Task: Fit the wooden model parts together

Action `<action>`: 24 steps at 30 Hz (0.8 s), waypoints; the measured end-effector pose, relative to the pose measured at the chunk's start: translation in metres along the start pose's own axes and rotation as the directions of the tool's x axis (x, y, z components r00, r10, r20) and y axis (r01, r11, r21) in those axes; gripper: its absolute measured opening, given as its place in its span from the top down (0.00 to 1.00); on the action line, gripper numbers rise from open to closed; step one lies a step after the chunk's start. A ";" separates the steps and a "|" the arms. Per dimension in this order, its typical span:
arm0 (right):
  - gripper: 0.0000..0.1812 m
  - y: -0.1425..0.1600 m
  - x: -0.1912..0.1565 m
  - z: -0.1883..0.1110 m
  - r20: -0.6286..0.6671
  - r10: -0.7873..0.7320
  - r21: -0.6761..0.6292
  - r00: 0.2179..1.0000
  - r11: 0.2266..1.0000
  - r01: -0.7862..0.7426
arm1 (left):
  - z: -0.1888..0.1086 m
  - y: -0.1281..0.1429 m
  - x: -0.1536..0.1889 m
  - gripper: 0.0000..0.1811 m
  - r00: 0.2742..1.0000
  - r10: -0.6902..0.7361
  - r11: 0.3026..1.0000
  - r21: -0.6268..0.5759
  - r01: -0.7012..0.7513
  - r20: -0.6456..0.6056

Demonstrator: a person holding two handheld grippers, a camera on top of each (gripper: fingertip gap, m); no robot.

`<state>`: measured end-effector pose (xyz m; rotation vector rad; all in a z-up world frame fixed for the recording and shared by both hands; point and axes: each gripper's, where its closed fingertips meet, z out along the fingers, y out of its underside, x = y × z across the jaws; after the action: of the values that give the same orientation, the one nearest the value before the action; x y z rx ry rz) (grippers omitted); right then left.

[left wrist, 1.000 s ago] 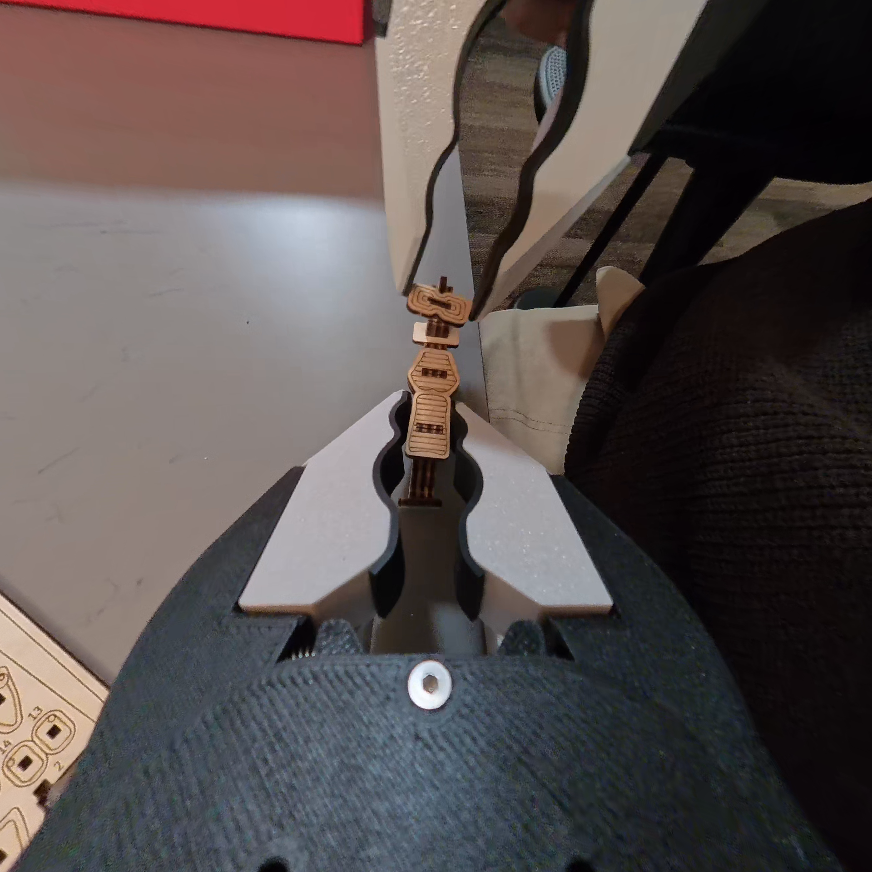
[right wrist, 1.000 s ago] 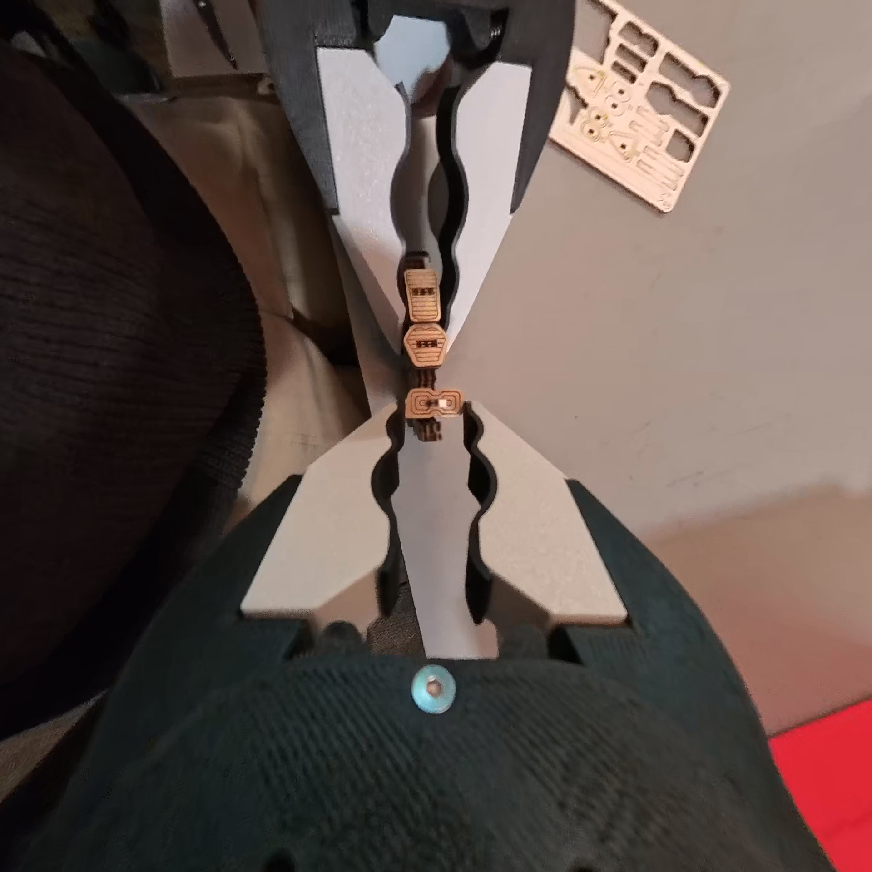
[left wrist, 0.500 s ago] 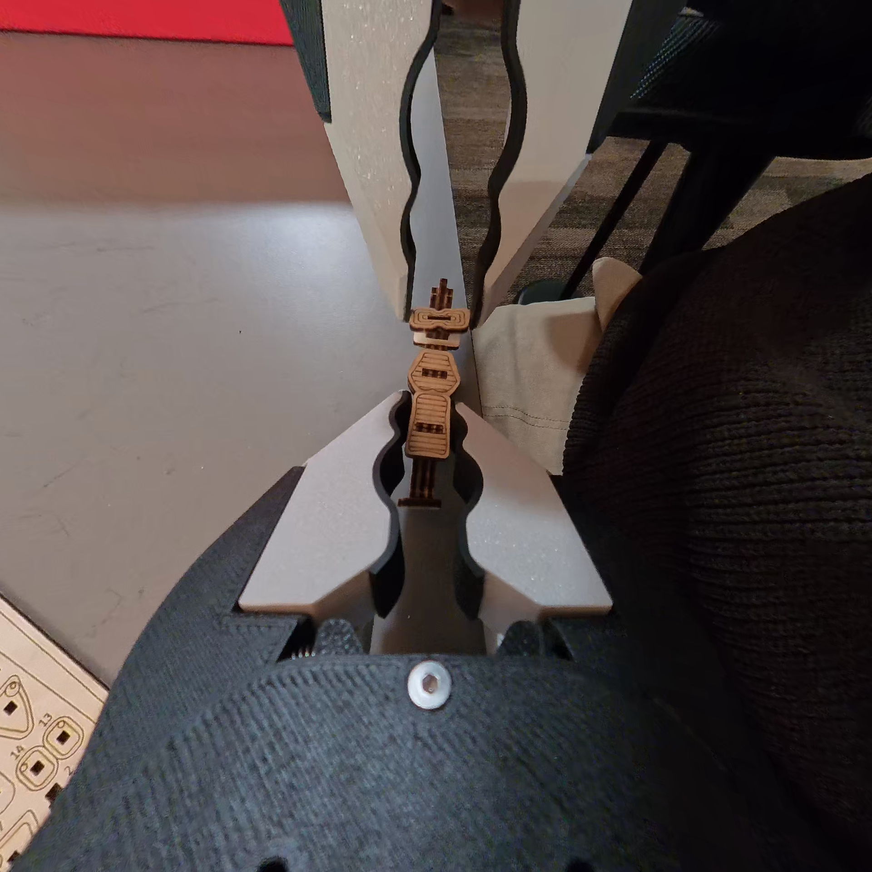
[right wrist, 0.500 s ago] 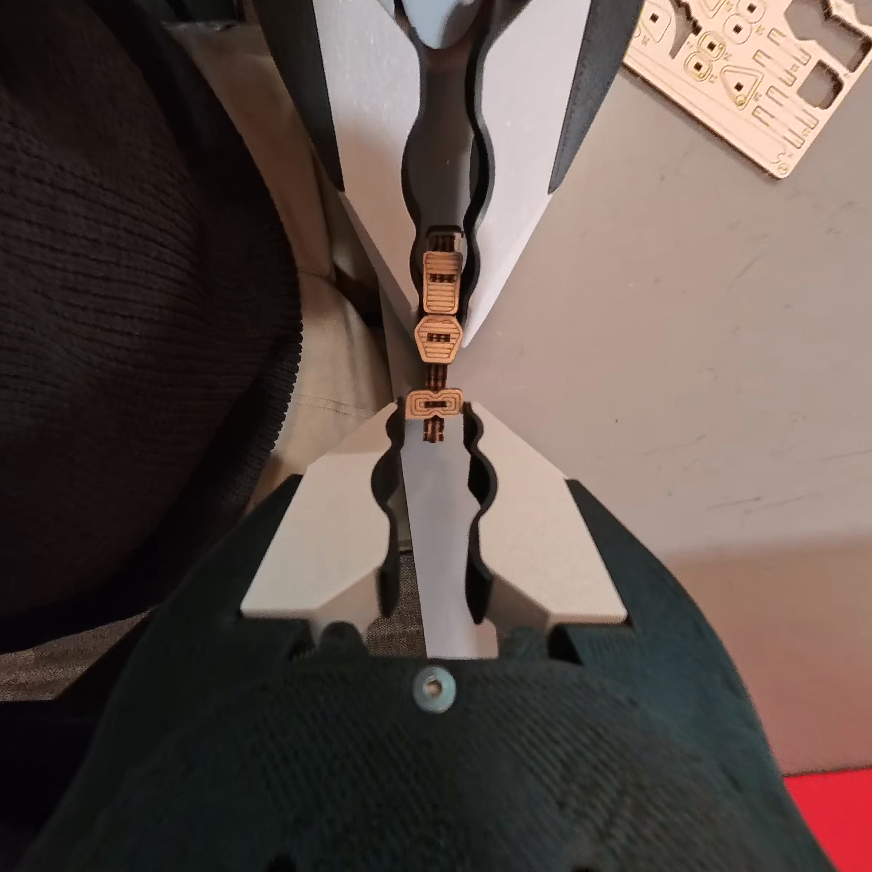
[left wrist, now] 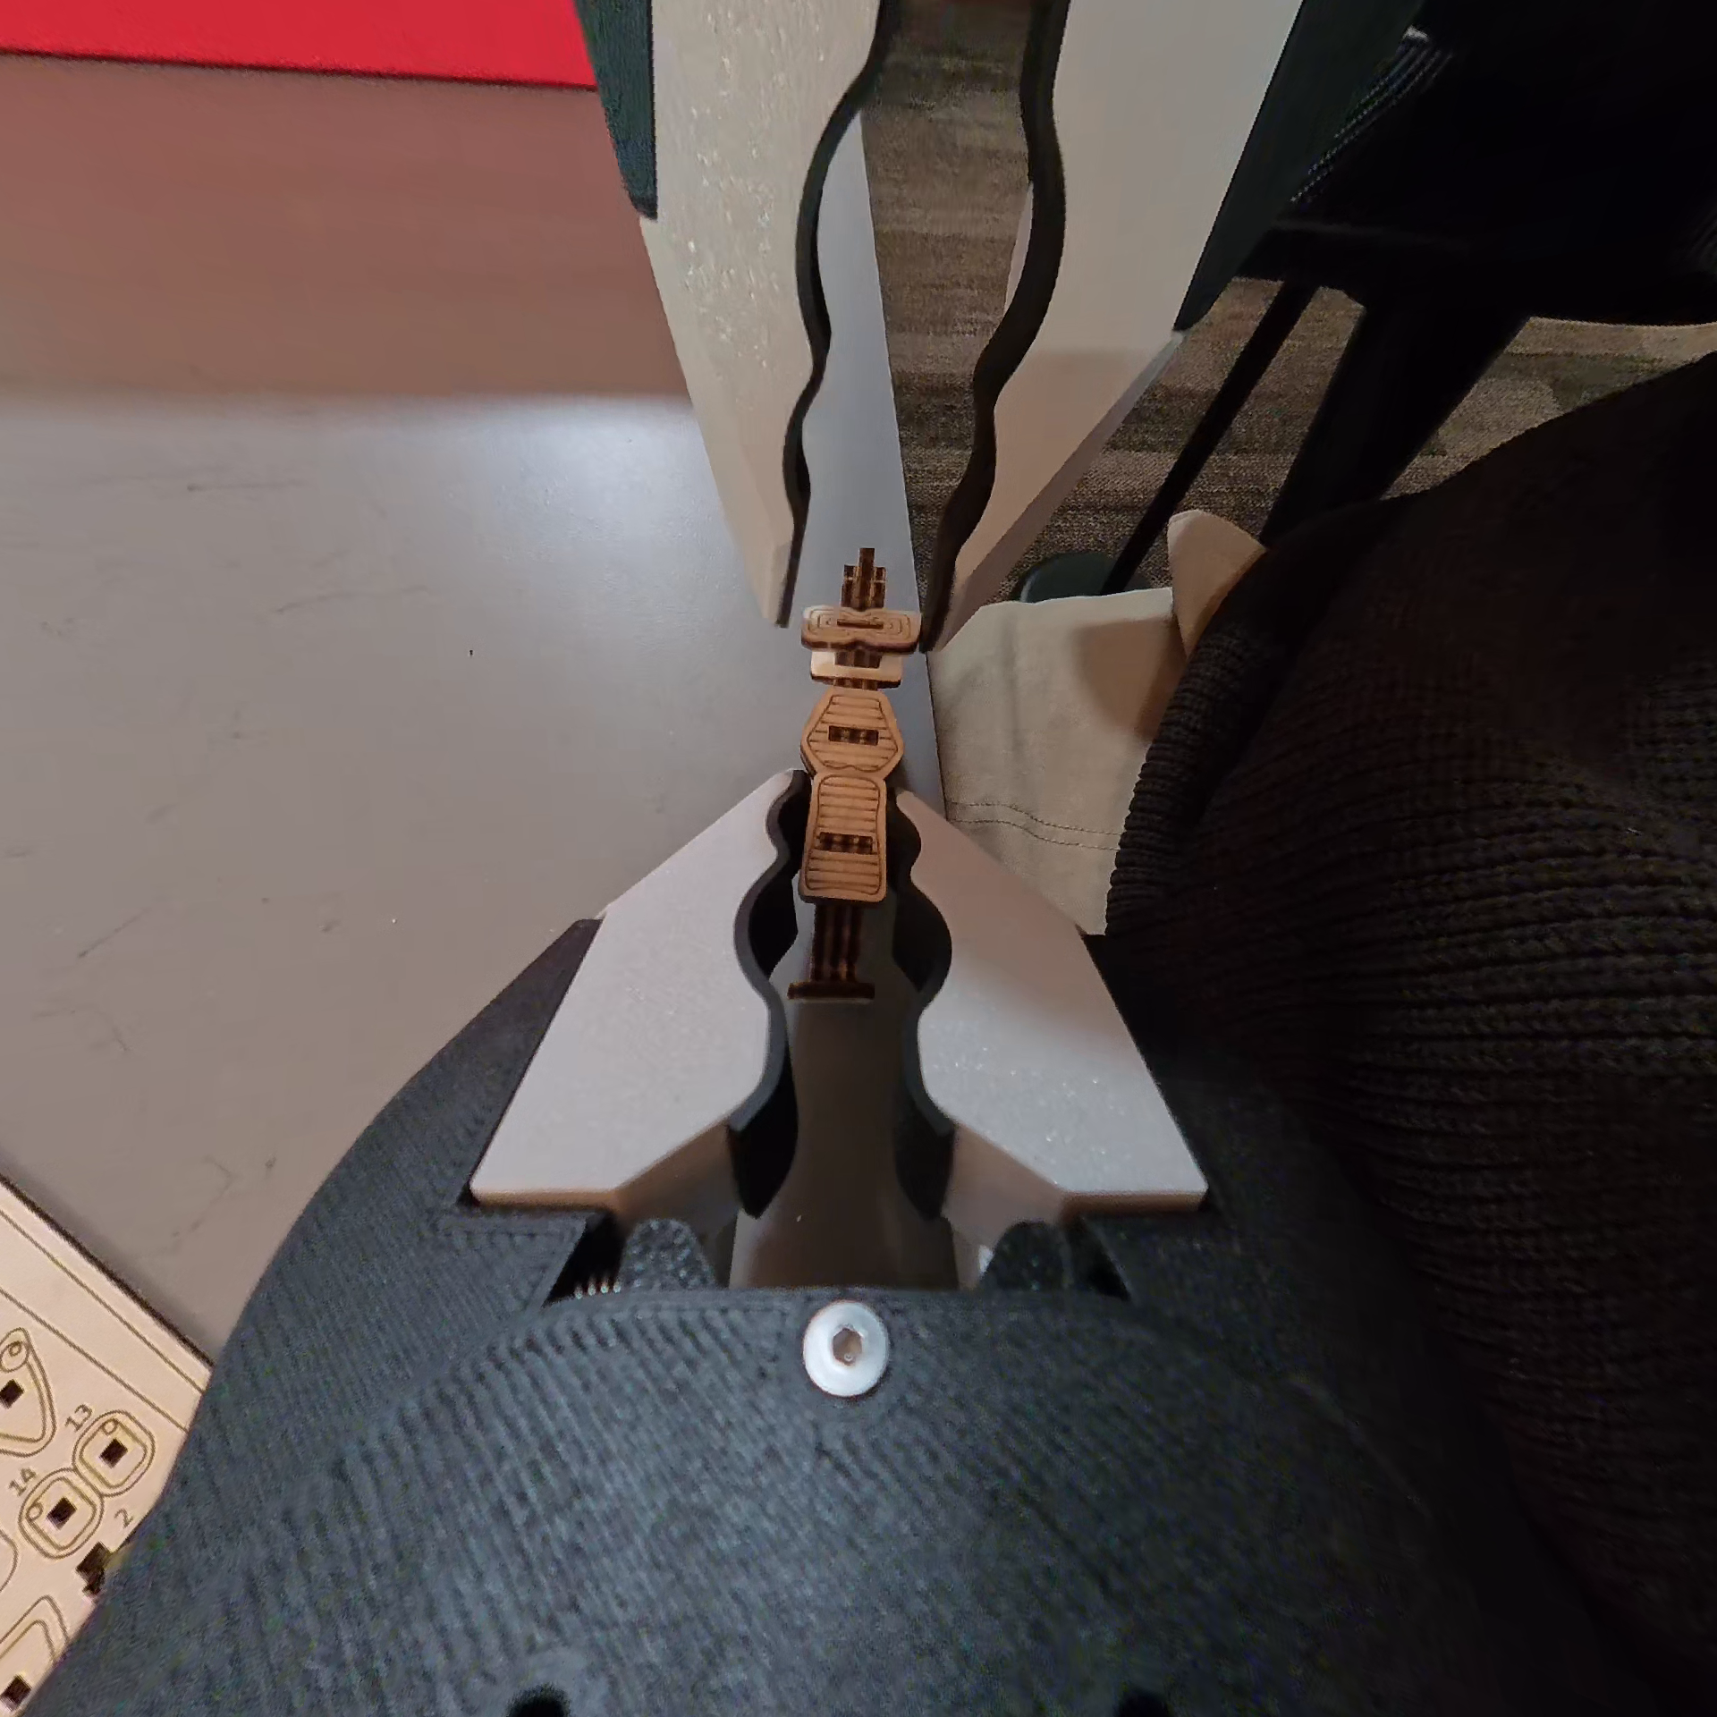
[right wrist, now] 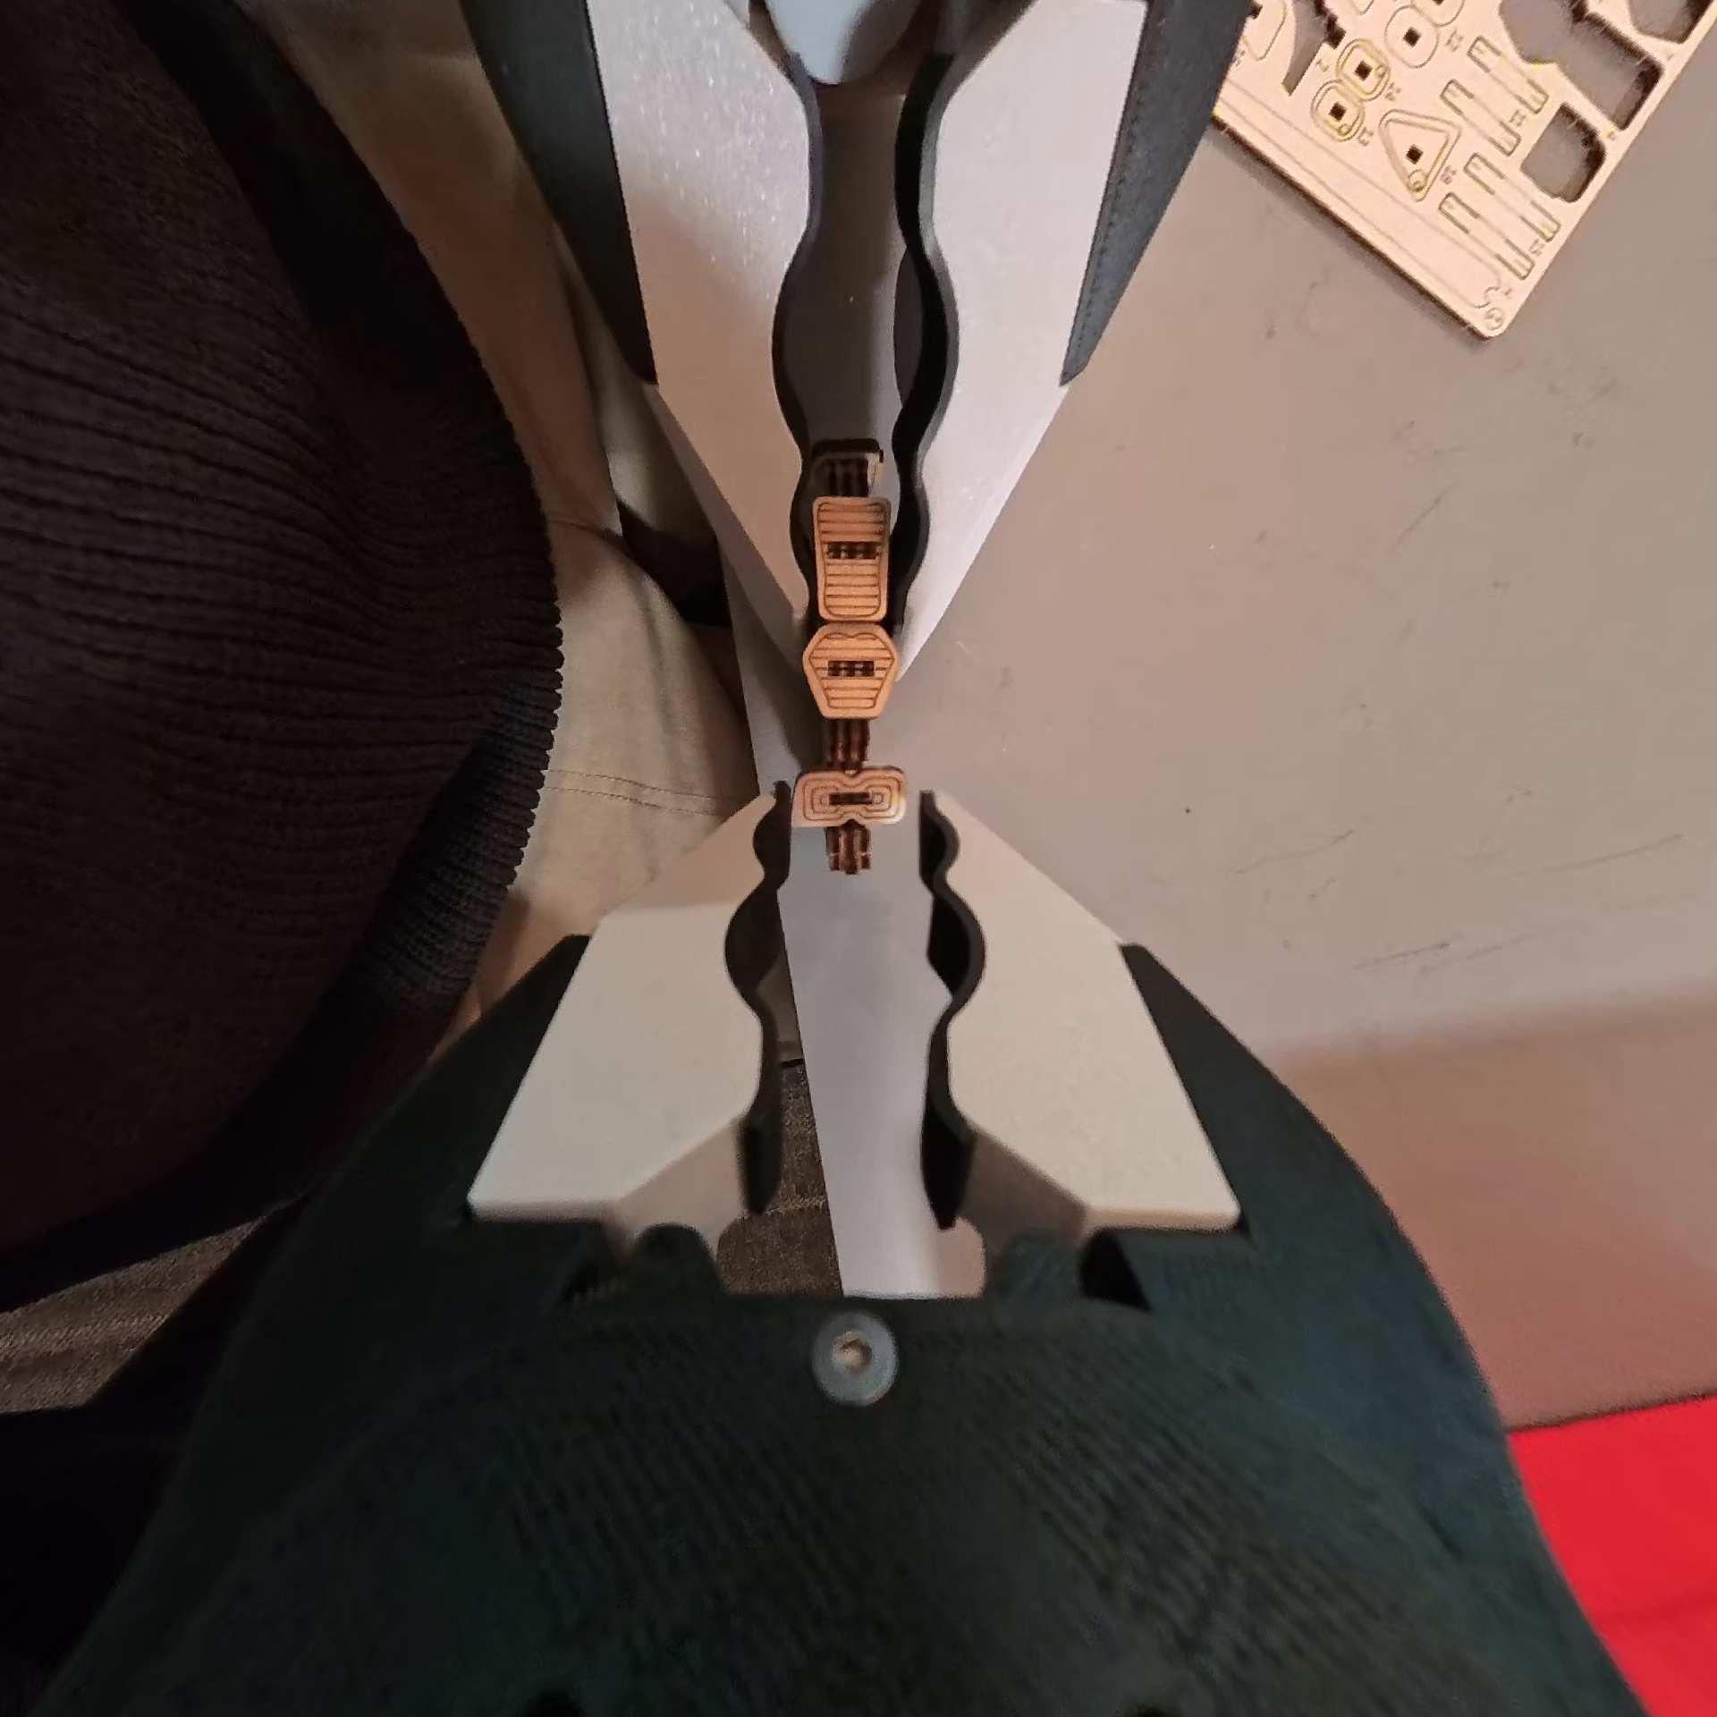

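Above the edge of the grey worktop (left wrist: 279, 697), the two claws are meeting tip to tip over a slim wooden model (left wrist: 847, 790). The left claw (left wrist: 845, 799) is closing narrowly on the model's lower end, its fingers (left wrist: 688, 929) pressing the flat ribbed plate there, so that the stacked spine is sticking out past the tips. The right claw (right wrist: 850, 804) is sitting slightly wider, its tips flanking the small figure-eight piece (right wrist: 850, 799) at the model's far end; the piece looks to be touching the inner side of one tip, while a thin gap is showing at the other, so I cannot tell whether it is truly gripping. A hexagonal plate (right wrist: 847, 671) is sitting on the spine between the two claws. A pale laser-cut parts sheet (right wrist: 1487, 121) is lying on the worktop, well apart from the model. A dark knitted sleeve (left wrist: 1440, 929) is filling one side of both views.
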<state>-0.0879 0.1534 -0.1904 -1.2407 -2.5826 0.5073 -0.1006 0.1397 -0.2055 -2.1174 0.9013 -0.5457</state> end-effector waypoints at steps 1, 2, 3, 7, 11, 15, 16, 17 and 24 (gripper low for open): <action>0.85 0.000 0.000 -0.001 -0.003 0.000 0.001 1.000 1.000 0.000 | 0.000 0.000 0.000 0.92 1.000 0.000 1.000 0.000 0.000 0.000; 0.85 0.000 0.000 -0.001 -0.003 0.000 0.002 1.000 1.000 0.000 | 0.000 0.000 0.000 0.92 1.000 0.000 1.000 0.001 0.000 -0.001; 0.85 0.000 0.000 -0.001 -0.004 0.000 0.003 1.000 1.000 0.000 | 0.000 0.000 0.000 0.92 1.000 0.000 1.000 0.001 0.000 -0.001; 0.85 -0.001 0.000 -0.001 -0.002 0.000 0.008 1.000 1.000 0.000 | 0.000 0.000 0.000 0.92 1.000 0.001 1.000 0.001 -0.001 0.000; 0.85 -0.001 0.000 -0.003 -0.009 -0.002 0.013 1.000 1.000 0.002 | 0.000 0.000 0.000 0.92 1.000 0.001 1.000 0.000 -0.001 0.000; 0.85 -0.006 0.000 -0.008 -0.009 0.004 0.048 1.000 0.999 -0.004 | 0.000 0.000 0.001 0.92 1.000 0.001 1.000 0.001 -0.001 -0.002; 0.85 -0.006 0.000 -0.009 -0.008 0.008 0.056 1.000 0.998 -0.007 | 0.000 0.000 0.001 0.92 1.000 0.001 1.000 0.001 -0.001 -0.002; 0.85 -0.006 0.000 -0.010 -0.007 0.011 0.062 1.000 0.998 -0.011 | 0.000 0.000 0.001 0.92 1.000 0.001 1.000 0.001 -0.001 -0.002; 0.93 -0.010 0.004 -0.017 0.009 0.049 0.138 0.999 0.989 -0.050 | 0.000 0.000 0.001 0.92 1.000 0.003 1.000 0.000 -0.003 -0.002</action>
<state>-0.0912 0.1539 -0.1706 -1.2607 -2.4789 0.6883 -0.0996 0.1390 -0.2053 -2.1153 0.9051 -0.5460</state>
